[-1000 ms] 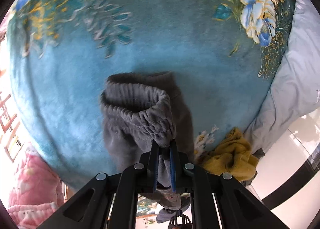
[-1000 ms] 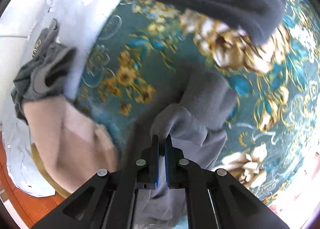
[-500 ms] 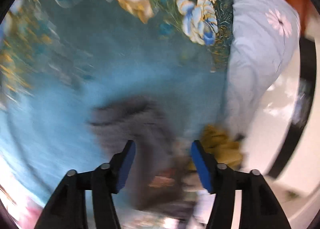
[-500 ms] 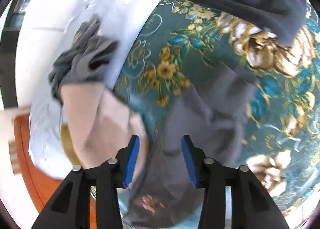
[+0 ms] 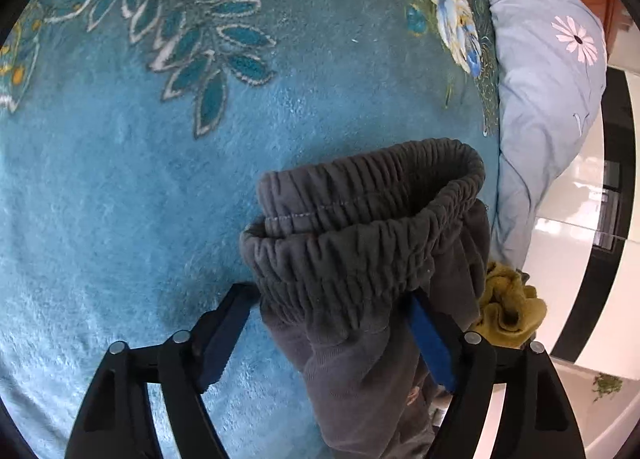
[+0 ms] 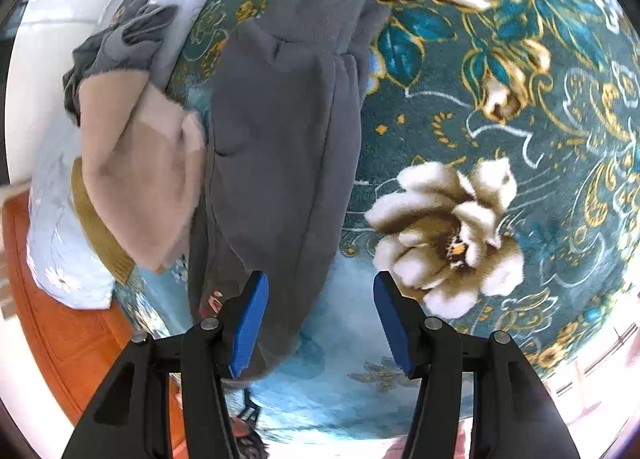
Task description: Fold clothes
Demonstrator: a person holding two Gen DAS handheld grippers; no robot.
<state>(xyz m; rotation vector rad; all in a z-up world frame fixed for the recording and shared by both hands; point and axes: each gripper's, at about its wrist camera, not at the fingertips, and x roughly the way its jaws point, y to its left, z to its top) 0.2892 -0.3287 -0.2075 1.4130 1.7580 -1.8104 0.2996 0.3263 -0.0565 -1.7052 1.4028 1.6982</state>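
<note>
Teal floral blanket [image 5: 120, 179] bears folded grey pants [image 5: 360, 251], ruffled waistband gaping, both grippers spread apart.

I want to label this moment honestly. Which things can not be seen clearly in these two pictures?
- Left wrist view: the lower part of the grey trousers runs off the bottom edge, behind the open left gripper.
- Left wrist view: the yellow cloth is partly hidden by the trousers.
- Right wrist view: the beige garment covers the pile under it; the open right gripper hides the trousers' near end.
</note>
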